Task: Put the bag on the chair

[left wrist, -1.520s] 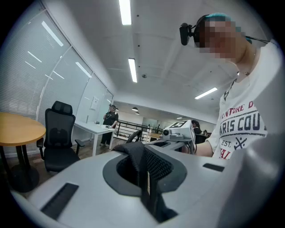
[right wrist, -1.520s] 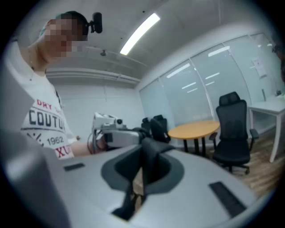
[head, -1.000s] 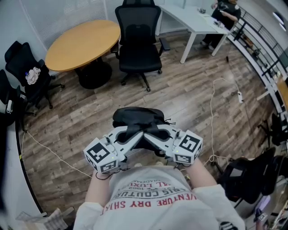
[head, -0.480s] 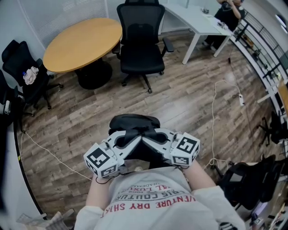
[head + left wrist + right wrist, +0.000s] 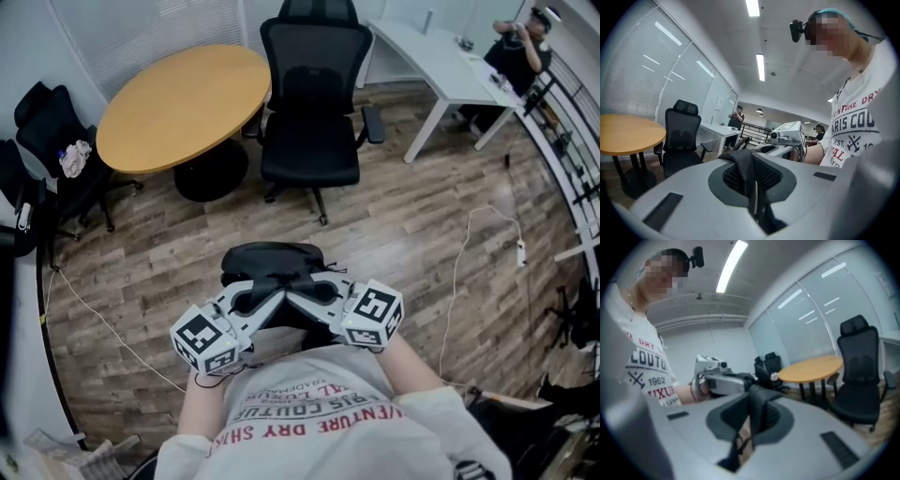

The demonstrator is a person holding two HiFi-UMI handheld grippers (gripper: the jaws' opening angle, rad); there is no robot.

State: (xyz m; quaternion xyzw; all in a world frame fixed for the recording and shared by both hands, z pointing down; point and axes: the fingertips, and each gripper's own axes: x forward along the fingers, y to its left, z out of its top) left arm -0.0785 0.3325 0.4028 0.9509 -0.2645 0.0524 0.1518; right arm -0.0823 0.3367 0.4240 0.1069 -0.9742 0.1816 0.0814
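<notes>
A black bag point(image 5: 272, 259) hangs in front of the person, held up by its straps. My left gripper point(image 5: 269, 292) is shut on a black mesh strap point(image 5: 751, 174). My right gripper point(image 5: 302, 291) is shut on another black strap point(image 5: 757, 414). The two grippers meet tip to tip above the bag, close to the person's chest. The black office chair point(image 5: 313, 141) stands ahead on the wood floor, its seat bare, facing me. It also shows in the left gripper view as the chair point(image 5: 682, 140) and in the right gripper view as the chair point(image 5: 857, 380). Most of the bag is hidden below the grippers.
A round wooden table point(image 5: 176, 101) stands left of the chair. Another black chair point(image 5: 54, 150) with a cloth on it is at the far left. A white desk point(image 5: 448, 64) and a person point(image 5: 521, 45) are at the back right. A white cable point(image 5: 459, 272) lies on the floor.
The office chair and table have come closer and lower in the head view. The bag stays hanging from both shut grippers, which hold the same pose.
</notes>
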